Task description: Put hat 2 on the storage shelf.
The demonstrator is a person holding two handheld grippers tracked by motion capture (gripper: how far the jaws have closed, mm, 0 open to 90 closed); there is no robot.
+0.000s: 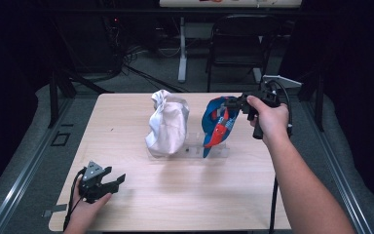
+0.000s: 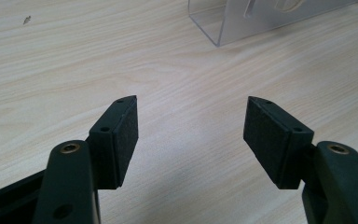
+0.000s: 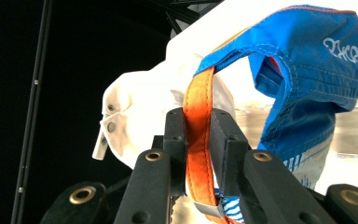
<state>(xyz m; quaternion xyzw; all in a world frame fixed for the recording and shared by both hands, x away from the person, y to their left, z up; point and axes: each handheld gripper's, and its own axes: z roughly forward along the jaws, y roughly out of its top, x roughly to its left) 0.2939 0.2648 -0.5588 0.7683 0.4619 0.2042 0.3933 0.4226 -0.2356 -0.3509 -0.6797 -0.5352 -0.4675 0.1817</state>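
Note:
A blue and red cap [image 1: 218,123] hangs over a clear plastic stand [image 1: 193,147] at the table's middle, beside a white cap [image 1: 167,123] on the same stand. My right gripper [image 1: 237,103] is shut on the blue cap's orange strap [image 3: 199,140], which runs between the two black pads; the blue cap [image 3: 307,88] fills the right gripper view with the white cap [image 3: 140,112] behind it. My left gripper [image 1: 118,181] rests low at the table's front left, open, with bare wood between its fingers [image 2: 121,135].
The light wooden table [image 1: 141,200] has a corner of the clear stand [image 2: 242,21] ahead of the left gripper. Beyond the far edge stand a black chair [image 1: 241,44] and a white table leg [image 1: 182,48]. A dark floor surrounds the table.

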